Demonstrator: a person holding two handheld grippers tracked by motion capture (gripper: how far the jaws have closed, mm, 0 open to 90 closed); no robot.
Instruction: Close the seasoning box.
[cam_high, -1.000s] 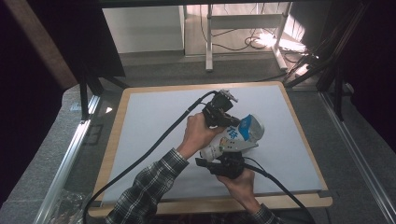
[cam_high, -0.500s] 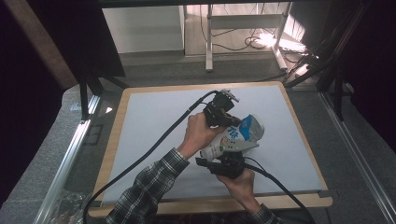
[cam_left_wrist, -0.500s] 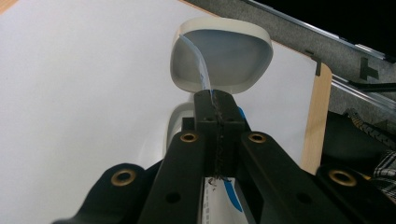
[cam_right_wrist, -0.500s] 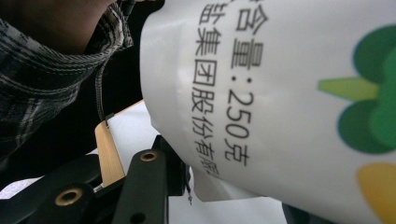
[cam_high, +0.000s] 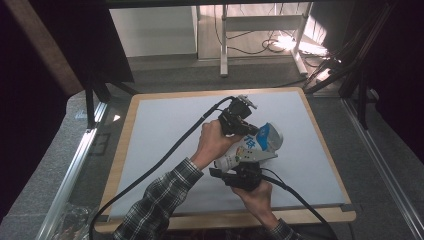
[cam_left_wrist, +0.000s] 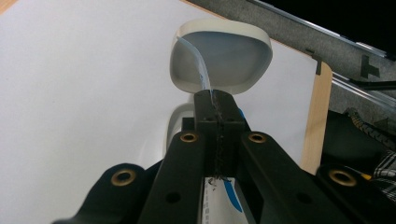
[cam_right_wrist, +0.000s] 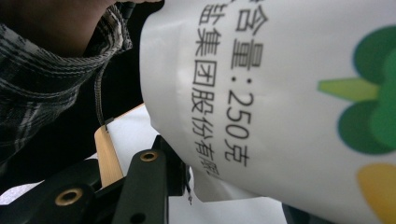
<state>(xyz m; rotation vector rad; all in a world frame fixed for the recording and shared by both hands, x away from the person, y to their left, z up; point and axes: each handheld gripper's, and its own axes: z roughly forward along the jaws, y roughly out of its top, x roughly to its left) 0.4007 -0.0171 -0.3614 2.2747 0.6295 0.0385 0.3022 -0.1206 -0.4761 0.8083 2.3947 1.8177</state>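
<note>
Progress, as we judge it: the pouch (cam_high: 252, 147) is lifted over the white mat (cam_high: 165, 135) and gripped at both ends; any opening or emptying remains. In the high view we count one pouch, two grippers: left gripper (cam_high: 239, 120), right gripper (cam_high: 240, 176). In the left gripper view, we see jaws fully closed on the pouch's top edge, its mouth (cam_left_wrist: 222, 60) gaping. In the right gripper view, we see jaws part-closed, clamping the pouch's printed body (cam_right_wrist: 280, 93).

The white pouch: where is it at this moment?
In the high view the white pouch sits right of centre over the white mat, held between the left gripper at its far side and the right gripper nearer the person.
</note>
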